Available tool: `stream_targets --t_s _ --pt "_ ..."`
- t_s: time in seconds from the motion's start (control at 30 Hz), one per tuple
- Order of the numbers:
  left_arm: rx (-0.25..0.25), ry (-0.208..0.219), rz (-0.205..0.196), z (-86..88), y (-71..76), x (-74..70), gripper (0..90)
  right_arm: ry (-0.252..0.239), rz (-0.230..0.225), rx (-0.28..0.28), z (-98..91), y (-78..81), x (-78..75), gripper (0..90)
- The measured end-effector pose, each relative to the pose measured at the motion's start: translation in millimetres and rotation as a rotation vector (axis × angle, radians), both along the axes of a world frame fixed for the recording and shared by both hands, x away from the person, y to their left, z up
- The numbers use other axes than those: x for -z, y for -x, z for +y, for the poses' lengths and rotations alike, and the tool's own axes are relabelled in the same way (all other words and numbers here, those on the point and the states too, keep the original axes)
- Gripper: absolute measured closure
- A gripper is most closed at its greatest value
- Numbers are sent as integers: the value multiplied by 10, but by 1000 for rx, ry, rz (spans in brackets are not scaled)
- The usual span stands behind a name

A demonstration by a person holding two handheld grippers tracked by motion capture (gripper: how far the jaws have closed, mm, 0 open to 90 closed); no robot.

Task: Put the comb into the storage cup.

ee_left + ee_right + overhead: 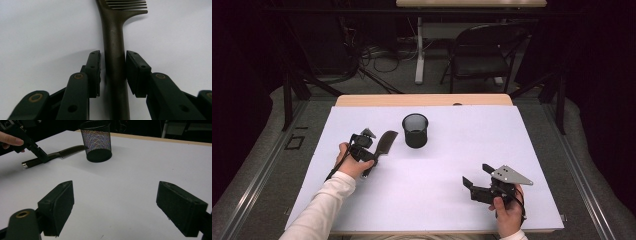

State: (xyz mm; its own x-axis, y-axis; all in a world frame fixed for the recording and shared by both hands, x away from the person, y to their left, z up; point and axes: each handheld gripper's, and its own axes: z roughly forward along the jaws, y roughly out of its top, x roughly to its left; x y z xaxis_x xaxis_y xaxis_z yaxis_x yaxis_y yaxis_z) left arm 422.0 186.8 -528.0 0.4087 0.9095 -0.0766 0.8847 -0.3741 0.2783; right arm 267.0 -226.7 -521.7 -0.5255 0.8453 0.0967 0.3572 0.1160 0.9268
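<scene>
A dark comb (384,142) lies flat on the white tabletop (437,200), teeth toward the black mesh cup (415,131). My left gripper (370,161) reaches down over the comb's handle. In the left gripper view the handle (115,50) runs between the two pads of this gripper (113,53). A thin gap shows on the left side and the right pad stands at the handle's edge, so it is open. My right gripper (477,175) rests at the front right, open wide (115,192) with nothing between its pads. Its view takes in the cup (96,141), the comb (65,152) and the left gripper (42,157).
The cup stands upright near the table's middle back, just right of the comb's teeth. A wooden table edge (422,100) runs along the far side. Beyond it stand a folding chair (482,50) and cables on the floor.
</scene>
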Motion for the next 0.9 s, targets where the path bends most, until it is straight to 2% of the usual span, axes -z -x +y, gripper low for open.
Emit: stream_targets --t_s 0.47,0.67,0.9 --pt "-33 -22 1 -22 3 -5 714 3 4 -4 -5 -2 0 146" --pt "-55 -18 6 -33 0 -4 721 0 1 -3 -3 -4 2 146" --pt "-57 -17 6 -34 0 -5 723 0 2 -4 -4 -5 2 146"
